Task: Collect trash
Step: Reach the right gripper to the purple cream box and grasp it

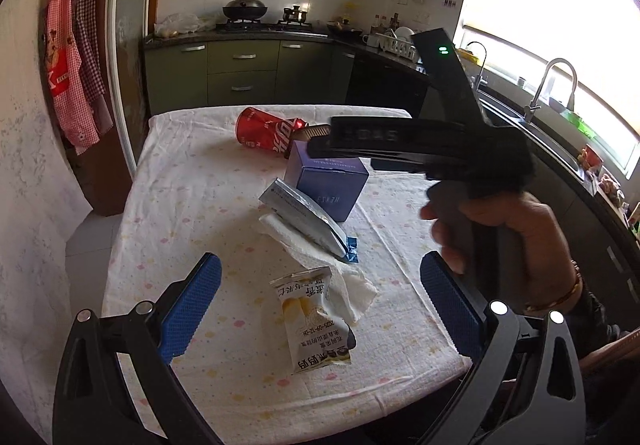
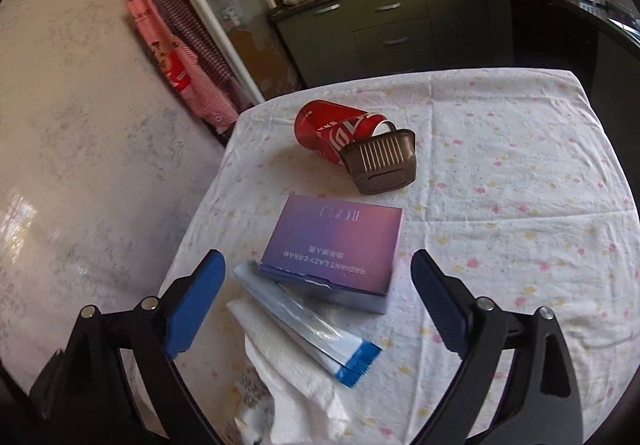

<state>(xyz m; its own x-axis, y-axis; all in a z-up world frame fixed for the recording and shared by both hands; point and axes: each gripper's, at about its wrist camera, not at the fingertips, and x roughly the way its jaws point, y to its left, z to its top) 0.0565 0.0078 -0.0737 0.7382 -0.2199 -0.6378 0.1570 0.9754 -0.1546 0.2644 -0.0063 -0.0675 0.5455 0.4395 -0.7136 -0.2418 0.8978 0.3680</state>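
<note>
Bench draped in a white cloth with pastel dots, carrying the trash. Left hand-held gripper, blue pads spread wide and empty, hovers above a yellow-and-white snack wrapper at the near edge. Right hand-held gripper, held in a person's hand, likewise spread with nothing pinched, sits over a silver-and-blue foil sachet lying on a crumpled white paper towel. Just beyond stands a purple cardboard box; farther back lie a tipped red soda can and, touching it, a brown ribbed plastic cup.
</note>
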